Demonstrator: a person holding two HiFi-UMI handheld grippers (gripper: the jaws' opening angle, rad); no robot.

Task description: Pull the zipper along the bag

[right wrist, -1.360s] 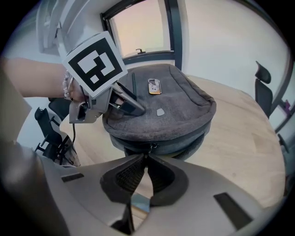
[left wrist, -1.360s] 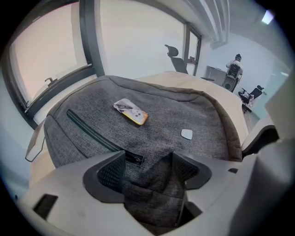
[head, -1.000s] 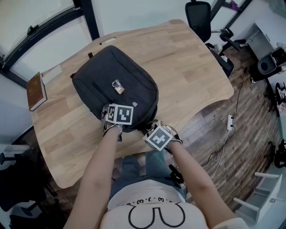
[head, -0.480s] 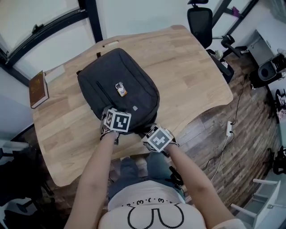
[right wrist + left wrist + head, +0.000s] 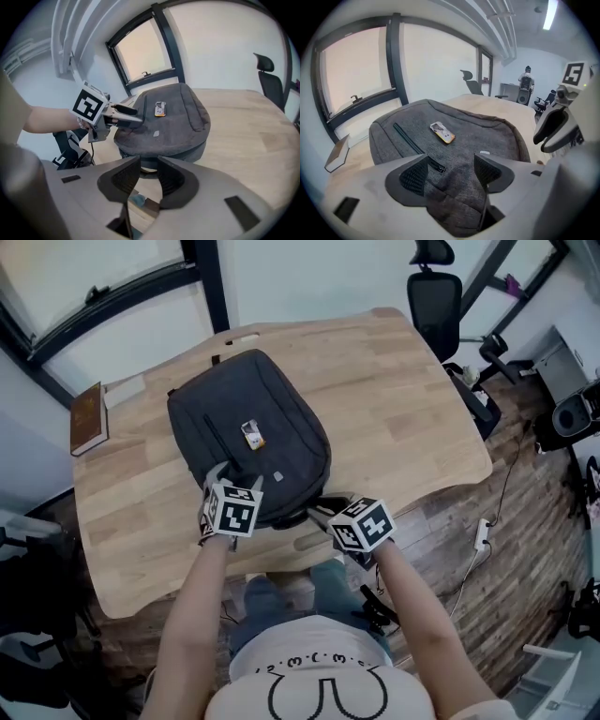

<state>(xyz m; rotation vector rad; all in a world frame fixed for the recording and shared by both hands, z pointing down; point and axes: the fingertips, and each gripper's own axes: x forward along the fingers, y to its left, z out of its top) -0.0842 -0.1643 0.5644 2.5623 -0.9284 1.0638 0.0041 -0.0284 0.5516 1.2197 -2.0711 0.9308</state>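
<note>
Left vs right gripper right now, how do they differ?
Left gripper pinches a fold of the bag; right gripper holds nothing, jaws opening. Left sits on the bag; right is off it, at the table edge. Both face the bag.

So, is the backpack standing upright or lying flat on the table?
Lying flat. The backpack rests broad side down on the table, its front panel with the small tag facing up in the head view.
</note>
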